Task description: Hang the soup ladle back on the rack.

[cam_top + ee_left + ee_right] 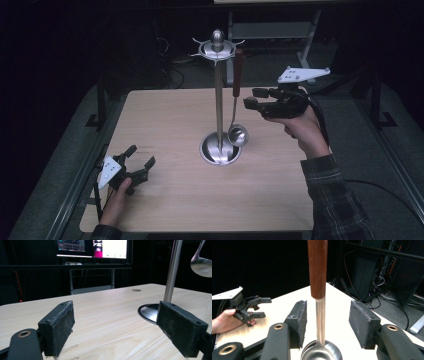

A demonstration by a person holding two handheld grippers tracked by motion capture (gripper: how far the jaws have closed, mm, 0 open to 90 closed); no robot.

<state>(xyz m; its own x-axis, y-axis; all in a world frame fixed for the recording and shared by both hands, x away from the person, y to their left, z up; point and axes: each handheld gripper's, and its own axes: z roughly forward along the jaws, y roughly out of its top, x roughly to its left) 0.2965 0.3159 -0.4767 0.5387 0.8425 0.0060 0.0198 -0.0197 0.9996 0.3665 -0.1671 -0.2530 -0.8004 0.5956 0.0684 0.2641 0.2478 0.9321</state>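
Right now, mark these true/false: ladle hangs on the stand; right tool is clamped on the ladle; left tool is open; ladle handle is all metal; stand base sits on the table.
1. The steel ladle with a dark wooden grip hangs from the tall chrome utensil stand. True.
2. The right tool is clamped on the ladle. False: its pads stand apart on either side of the thin metal shaft, with gaps showing.
3. The left tool is open, holding nothing. True.
4. The ladle handle is all metal. False: its upper part is reddish-brown wood, above a metal shaft.
5. The stand's round base sits on the light wooden table. True.
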